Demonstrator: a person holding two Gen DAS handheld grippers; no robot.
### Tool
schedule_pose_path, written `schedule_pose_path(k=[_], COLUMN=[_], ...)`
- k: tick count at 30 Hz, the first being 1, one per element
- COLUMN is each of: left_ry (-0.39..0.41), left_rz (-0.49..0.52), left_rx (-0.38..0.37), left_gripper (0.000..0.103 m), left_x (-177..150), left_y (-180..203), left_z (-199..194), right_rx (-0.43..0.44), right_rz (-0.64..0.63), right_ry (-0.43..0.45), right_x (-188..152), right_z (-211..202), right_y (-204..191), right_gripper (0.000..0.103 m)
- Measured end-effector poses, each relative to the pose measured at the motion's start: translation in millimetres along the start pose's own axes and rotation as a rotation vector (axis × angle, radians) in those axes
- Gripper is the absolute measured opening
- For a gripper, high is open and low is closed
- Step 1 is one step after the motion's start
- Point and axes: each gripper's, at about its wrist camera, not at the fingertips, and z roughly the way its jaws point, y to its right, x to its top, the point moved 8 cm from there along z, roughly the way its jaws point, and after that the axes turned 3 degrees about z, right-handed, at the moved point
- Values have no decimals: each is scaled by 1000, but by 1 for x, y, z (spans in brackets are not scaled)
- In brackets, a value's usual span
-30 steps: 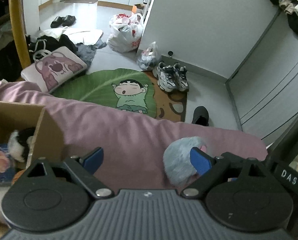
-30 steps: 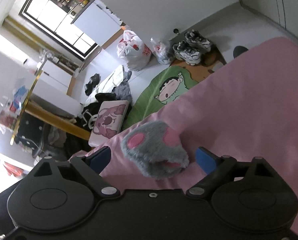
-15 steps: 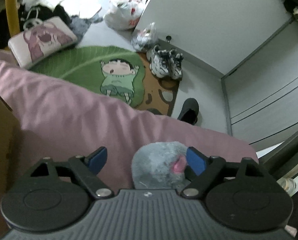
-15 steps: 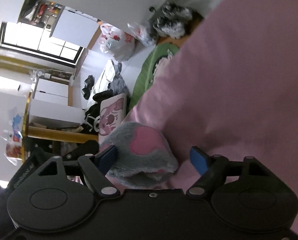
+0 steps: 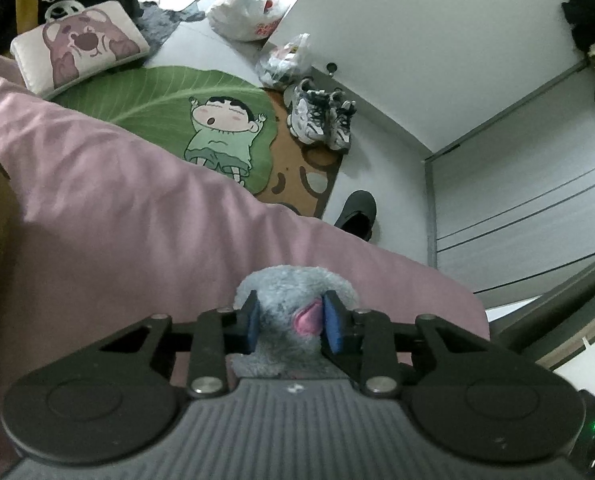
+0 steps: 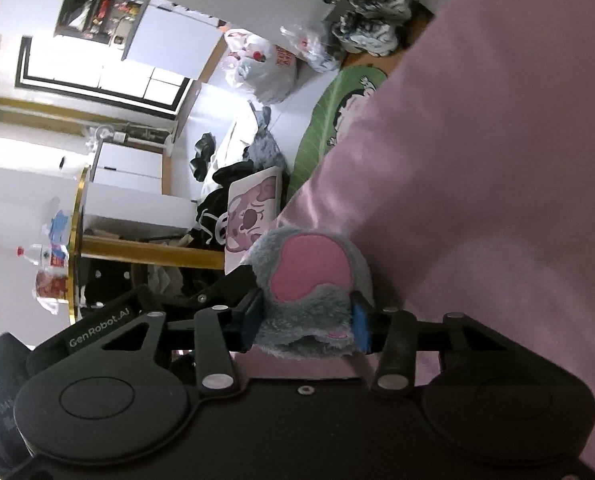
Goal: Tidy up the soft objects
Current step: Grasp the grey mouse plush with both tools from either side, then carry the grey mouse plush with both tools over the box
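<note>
The grey plush toy with pink patches (image 5: 293,292) lies on the pink bed sheet (image 5: 117,216), near its edge, between the fingers (image 5: 250,322) of the left gripper (image 5: 291,322). Beyond the bed, on the floor, the green leaf-shaped cartoon rug (image 5: 157,92) lies, with the pair of grey-and-white sneakers (image 5: 319,114) to its right and the white bear-print cushion (image 5: 77,50) to its left. The white plastic bag (image 5: 249,12) sits behind the rug.
</note>
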Motion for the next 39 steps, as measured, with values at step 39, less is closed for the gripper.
schedule_pose_path(k=[39], left_ry=[147], left_rz=[-3], left_rx=[-37], left_gripper=[30], left_x=[-11], left_y=[-71], left_z=[-186], right_rx=[-2], right_rz=[-305], right_ry=[36], right_x=[-115], right_z=[-37], right_y=[-136], right_gripper=[42])
